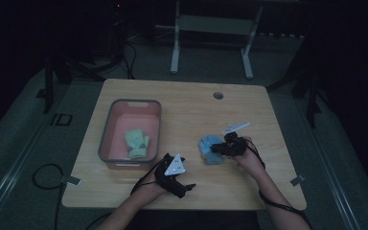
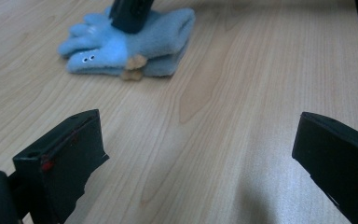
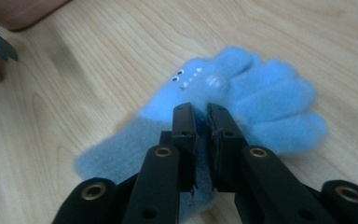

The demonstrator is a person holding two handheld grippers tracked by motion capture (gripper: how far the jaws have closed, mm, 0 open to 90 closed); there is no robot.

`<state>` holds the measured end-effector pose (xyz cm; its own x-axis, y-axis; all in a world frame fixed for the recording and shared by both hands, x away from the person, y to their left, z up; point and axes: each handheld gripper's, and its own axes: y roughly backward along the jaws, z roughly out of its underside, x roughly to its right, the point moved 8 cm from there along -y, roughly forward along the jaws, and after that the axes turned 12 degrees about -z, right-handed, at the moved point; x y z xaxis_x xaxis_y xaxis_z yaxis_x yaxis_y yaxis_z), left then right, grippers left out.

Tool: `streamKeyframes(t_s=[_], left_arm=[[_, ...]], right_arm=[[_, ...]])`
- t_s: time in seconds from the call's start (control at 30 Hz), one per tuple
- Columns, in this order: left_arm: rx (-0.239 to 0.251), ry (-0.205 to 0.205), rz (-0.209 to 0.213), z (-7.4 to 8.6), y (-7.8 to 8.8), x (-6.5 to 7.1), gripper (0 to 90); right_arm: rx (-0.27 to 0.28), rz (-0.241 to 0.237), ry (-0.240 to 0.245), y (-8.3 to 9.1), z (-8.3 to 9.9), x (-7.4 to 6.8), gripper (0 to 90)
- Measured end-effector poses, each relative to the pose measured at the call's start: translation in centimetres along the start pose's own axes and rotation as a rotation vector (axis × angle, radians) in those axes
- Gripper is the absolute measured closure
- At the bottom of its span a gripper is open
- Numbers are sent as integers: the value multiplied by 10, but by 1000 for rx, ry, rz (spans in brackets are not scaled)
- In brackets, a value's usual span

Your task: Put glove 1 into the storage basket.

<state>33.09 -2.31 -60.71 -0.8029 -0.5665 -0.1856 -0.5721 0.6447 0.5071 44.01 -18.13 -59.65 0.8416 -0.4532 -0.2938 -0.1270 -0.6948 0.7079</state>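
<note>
Your right hand-held gripper (image 3: 200,116), nearly closed, sits atop the fuzzy blue fleece glove (image 3: 242,100); it may pinch only fluff and slip. Left hand-held gripper (image 2: 200,149) stands open.

Fuzzy blue glove (image 3: 223,100) partly hidden under right gripper (image 3: 200,116); whether its near-closed jaws pinch fabric, unclear.

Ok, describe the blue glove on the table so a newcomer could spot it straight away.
Start from the light wooden table and look to its right half, away from the grey-rimmed pink plastic bin. There lies the fuzzy light-blue fleece glove, with the right gripper at it. Unlike the green glove in the bin, it bears small googly eyes.
</note>
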Motion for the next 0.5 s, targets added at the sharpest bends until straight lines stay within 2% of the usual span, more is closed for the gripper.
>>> streamKeyframes(t_s=[0.13,0.27,0.37,0.5], left_arm=[[8,-2,-14,-2,-1,0,23],[11,15,-19,-5,-1,-1,24],[4,27,-1,-8,-2,0,37],[-4,13,8,-10,-3,4,37]], right_arm=[[-1,0,-6,-2,2,1,789],[15,26,6,5,-3,-4,710],[38,31,9,12,-6,-7,683],[63,34,17,21,-9,-13,650]])
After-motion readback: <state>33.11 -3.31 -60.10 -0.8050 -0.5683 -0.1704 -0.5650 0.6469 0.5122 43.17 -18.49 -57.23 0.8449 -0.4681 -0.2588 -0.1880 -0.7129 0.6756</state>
